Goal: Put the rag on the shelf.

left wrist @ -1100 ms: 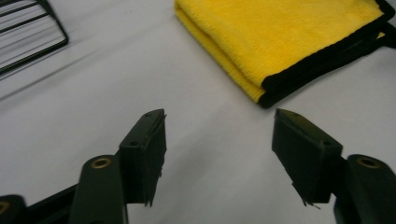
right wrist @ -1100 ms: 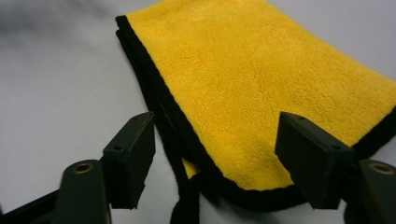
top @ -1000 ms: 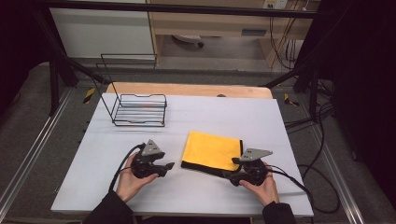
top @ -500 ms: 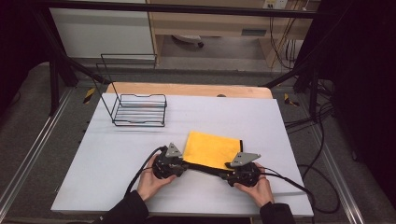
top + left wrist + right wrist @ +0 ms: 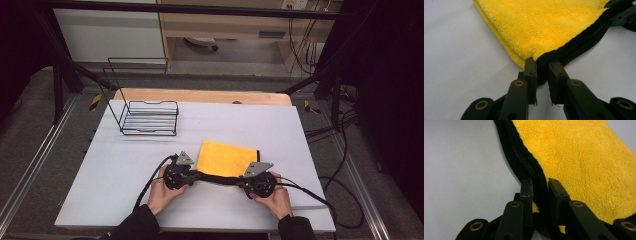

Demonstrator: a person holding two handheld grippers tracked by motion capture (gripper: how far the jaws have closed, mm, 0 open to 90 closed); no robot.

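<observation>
High view. A white bench [image 5: 125, 170] carries a folded yellow microfibre cloth [image 5: 225, 159] with a black hem, lying near the person's edge, right of centre. A black wire basket [image 5: 150, 119] stands well apart from it toward the far left of the bench. The person's left hand [image 5: 165, 192] holds the left claw [image 5: 192, 175] at the near left corner of the cloth; the right hand [image 5: 275, 197] holds the right claw [image 5: 244, 181] at the near right corner. The black hem runs between the two claws. A dark cable [image 5: 150, 182] loops from the left claw, and another cable [image 5: 310, 195] trails right from the right claw.

Left gripper view. The left claw [image 5: 541, 75] is clenched on the cloth [image 5: 544, 22]: the black hem [image 5: 579, 42] at the corner passes between the two jaws, which stand close together with fabric pinched in the gap. The cloth lies flat on the bench [image 5: 456, 62], spreading away from the jaws; part of the other claw shows at the upper right.

Right gripper view. The right claw [image 5: 540, 195] is likewise clenched on the cloth [image 5: 589, 162], its jaws closed over the black hem [image 5: 524, 162] and the yellow pile beneath, with the bench [image 5: 461, 175] bare alongside.
</observation>
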